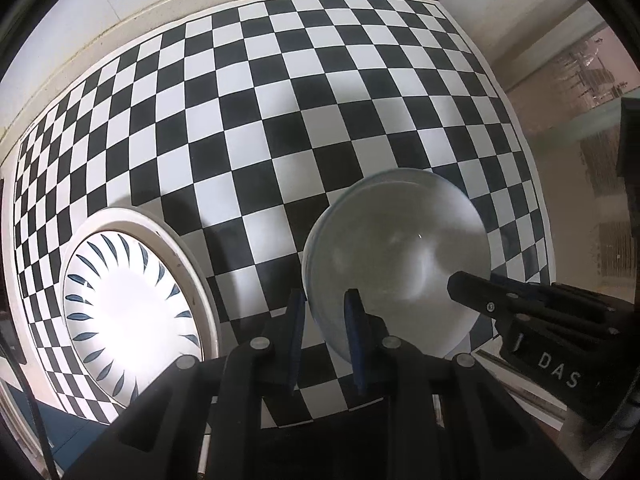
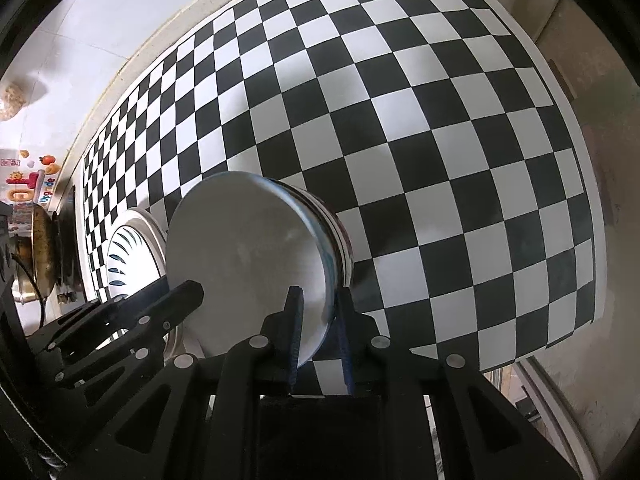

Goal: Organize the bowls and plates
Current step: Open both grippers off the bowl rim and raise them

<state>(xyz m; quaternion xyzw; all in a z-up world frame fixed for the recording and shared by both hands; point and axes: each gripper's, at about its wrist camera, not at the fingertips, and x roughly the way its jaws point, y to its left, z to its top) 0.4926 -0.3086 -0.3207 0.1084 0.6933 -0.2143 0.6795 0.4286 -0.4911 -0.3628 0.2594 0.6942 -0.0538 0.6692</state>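
A white bowl with a blue-tinted rim and dark stripes on its outer wall sits over the black-and-white checkered cloth. My left gripper is shut on its near-left rim, one blue pad inside and one outside. My right gripper is shut on the opposite rim in the same way. Each gripper shows in the other's view: the right gripper at the bowl's right side, the left gripper at its left side. Whether the bowl rests on the cloth I cannot tell. A white plate with dark blue leaf marks lies on a larger cream-rimmed plate to the left.
The checkered cloth covers the table up to a pale wall ledge at the back. A brass-coloured pan stands on a burner at the far left. The table's right edge drops to a brownish floor.
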